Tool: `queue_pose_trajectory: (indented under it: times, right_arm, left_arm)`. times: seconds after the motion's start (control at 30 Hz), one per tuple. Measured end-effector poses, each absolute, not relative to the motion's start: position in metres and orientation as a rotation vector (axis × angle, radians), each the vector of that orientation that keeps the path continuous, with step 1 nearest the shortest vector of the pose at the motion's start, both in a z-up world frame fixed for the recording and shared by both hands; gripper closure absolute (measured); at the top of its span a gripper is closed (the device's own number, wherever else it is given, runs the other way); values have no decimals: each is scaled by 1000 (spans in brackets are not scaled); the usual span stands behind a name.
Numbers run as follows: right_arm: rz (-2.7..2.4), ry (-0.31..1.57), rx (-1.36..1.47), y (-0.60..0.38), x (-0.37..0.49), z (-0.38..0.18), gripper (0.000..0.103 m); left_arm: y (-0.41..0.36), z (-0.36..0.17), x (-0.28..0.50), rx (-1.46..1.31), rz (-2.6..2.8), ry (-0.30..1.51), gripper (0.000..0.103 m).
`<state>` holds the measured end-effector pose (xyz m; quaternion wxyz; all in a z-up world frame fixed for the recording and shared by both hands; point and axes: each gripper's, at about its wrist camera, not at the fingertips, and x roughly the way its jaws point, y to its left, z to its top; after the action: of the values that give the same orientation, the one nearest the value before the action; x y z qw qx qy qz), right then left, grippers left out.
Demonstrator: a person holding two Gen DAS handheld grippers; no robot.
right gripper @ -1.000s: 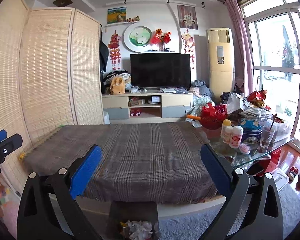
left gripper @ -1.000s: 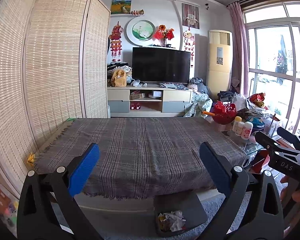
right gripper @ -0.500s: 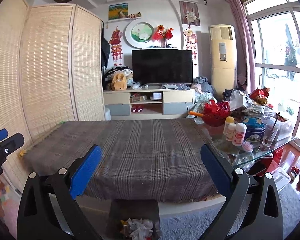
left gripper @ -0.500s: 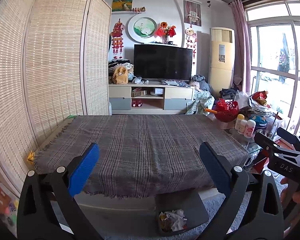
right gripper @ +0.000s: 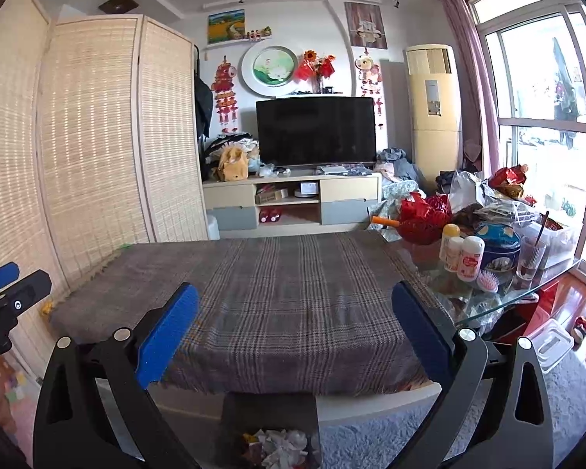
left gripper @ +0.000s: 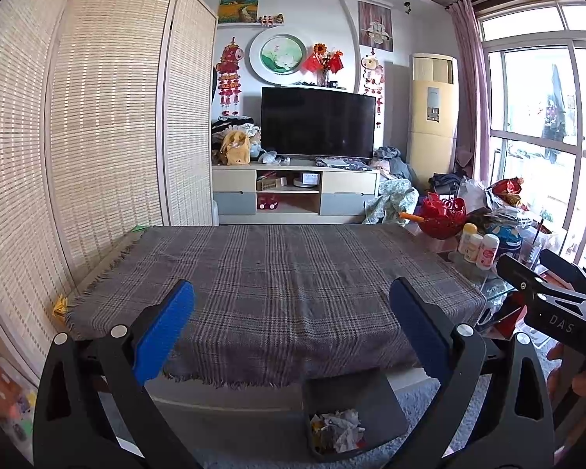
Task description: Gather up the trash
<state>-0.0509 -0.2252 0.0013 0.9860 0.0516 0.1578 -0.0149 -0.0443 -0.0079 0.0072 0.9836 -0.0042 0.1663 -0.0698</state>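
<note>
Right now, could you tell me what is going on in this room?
A person holds a two-finger tool in each hand over a table with a plaid cloth. The left tool and the right tool are both open and empty. Crumpled trash already lies in a dark bin on the floor at the table's near edge. No trash shows on the cloth; bottles and clutter fill the glass side table.

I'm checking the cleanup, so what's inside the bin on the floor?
The bin holds crumpled white paper mixed with small yellow and red scraps. Anything lower down is covered by that pile and the bin's walls.
</note>
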Motion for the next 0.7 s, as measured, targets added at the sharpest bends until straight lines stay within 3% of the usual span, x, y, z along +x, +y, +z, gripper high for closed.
queue_pose_trajectory:
  times: [0.7]
  right_arm:
    - [-19,333,102,-220,-45,-2,3]
  left_arm:
    - [-10,8,-44,-14,-143,335,8]
